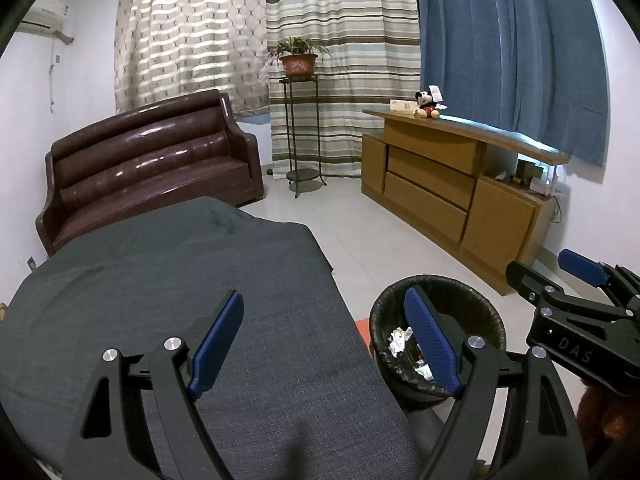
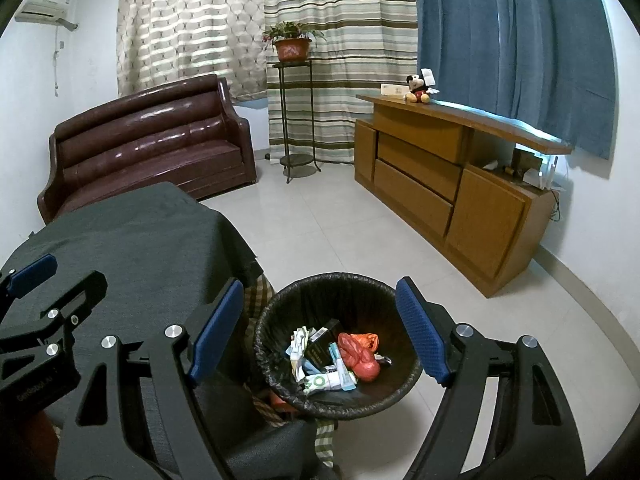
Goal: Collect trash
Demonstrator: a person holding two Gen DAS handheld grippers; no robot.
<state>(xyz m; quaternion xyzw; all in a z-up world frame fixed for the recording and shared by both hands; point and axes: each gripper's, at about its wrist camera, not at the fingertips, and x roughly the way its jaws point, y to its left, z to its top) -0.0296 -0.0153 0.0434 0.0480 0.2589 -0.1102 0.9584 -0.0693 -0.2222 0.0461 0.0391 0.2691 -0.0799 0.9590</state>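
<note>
A black bin [image 2: 340, 396] with a black liner stands on the floor beside the table. It holds trash: a red plastic bag [image 2: 358, 354], a dark box [image 2: 320, 346], white wrappers [image 2: 326, 380] and crumpled paper. My right gripper [image 2: 320, 332] is open and empty, held above the bin. My left gripper [image 1: 328, 344] is open and empty over the grey cloth-covered table [image 1: 160, 280], near its right edge. The bin [image 1: 404, 380] shows at lower right in the left wrist view, with the right gripper [image 1: 560, 280] beyond it.
A brown leather sofa [image 1: 148, 164] stands behind the table. A wooden sideboard [image 1: 452, 196] with a Mickey toy [image 1: 428, 106] lines the right wall. A metal plant stand [image 1: 302, 136] stands by the curtains. Tiled floor [image 2: 340, 224] lies between them.
</note>
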